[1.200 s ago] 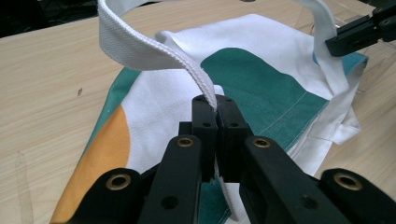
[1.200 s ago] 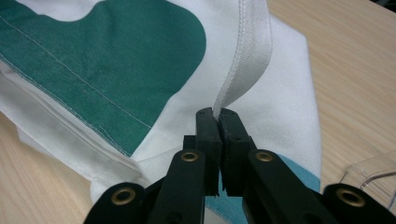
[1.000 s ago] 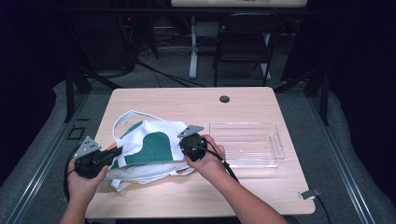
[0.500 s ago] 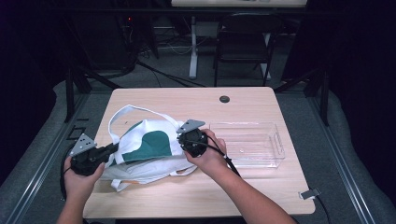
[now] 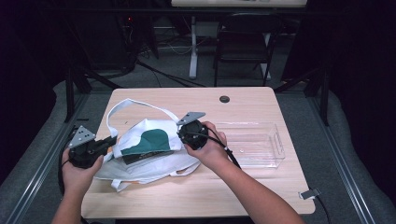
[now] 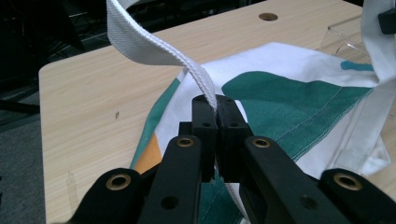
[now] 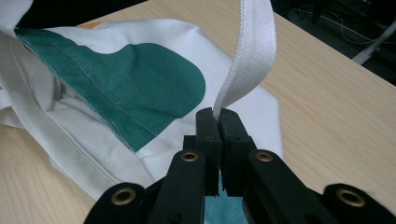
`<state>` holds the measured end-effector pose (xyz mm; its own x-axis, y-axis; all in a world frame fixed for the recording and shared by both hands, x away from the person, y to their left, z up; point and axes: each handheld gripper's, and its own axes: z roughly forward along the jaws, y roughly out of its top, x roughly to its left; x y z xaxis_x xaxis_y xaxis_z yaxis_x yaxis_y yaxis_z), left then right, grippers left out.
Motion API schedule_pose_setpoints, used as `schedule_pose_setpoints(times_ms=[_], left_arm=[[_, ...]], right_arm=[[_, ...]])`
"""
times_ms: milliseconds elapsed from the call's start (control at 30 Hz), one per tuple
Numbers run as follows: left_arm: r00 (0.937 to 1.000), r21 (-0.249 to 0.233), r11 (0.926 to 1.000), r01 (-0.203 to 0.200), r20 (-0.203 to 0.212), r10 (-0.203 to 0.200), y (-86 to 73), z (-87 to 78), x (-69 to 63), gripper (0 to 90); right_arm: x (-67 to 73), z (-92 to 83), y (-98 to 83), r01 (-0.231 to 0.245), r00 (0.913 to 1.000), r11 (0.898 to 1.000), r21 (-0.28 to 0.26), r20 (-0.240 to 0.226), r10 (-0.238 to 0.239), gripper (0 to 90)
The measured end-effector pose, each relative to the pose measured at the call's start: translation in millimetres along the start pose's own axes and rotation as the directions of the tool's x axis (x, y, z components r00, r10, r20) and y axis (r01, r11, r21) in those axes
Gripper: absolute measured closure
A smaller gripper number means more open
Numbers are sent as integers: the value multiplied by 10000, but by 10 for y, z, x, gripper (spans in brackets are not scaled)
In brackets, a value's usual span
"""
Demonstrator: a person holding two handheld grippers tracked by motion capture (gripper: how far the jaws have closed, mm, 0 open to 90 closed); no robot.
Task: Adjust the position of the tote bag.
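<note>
Since both grippers are clamping the white strap (image 6: 154, 49) where it meets the rim of the tote bag (image 5: 149, 142), we're basically holding soft, floppy cloth. Our left gripper (image 6: 216, 105) and right gripper (image 7: 217, 116) are each pinching it tight. The bag is lying on the wooden table (image 5: 243, 100), just beside the clear plastic bin (image 5: 261, 144). It's probably light, but it's sagging everywhere, so gripping the stitched webbing seems safest.

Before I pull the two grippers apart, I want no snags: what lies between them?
In the high view, the tote bag spans from the left gripper to the right gripper, its white strap looping behind.
</note>
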<state>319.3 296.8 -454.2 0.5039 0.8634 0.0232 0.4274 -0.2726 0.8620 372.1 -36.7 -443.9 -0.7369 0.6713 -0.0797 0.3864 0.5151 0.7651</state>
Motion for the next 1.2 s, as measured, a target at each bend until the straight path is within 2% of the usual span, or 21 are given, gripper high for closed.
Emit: schedule_pose_setpoints(times_ms=[233,567,733,833,1000,1100,1133,1167,1200], left_arm=[[9998,88,9999,136,-114,-135,101,30,62,876],[9993,115,9994,318,-189,-316,161,44,135,877],[9988,48,9988,481,-130,-481,202,49,176,877],[9972,-67,9972,748,-47,-748,235,62,199,877],[9976,-55,9976,696,-63,-697,294,75,200,878],[9977,-37,9977,673,-110,-673,314,88,200,877],[9976,-21,9977,685,-94,-685,317,90,204,878],[9972,-41,9973,738,-95,-738,319,94,206,878],[9972,-23,9972,747,-102,-747,322,98,211,878]], right_arm=[[-40,36,89,-32,9999,10000,31,-139,32,881],[-107,81,147,-195,9994,9997,120,-281,198,878],[-143,112,140,-341,9979,9983,464,-529,366,843],[-144,117,124,-262,9979,9987,445,-576,288,809],[-153,72,130,-125,9981,9996,258,-592,140,753],[-144,55,120,180,9981,9997,189,-594,-168,712],[-119,48,110,549,9971,9983,211,-543,-537,688],[-105,51,105,727,9959,9972,191,-547,-715,678],[-105,51,105,727,9959,9972,191,-547,-715,678]])
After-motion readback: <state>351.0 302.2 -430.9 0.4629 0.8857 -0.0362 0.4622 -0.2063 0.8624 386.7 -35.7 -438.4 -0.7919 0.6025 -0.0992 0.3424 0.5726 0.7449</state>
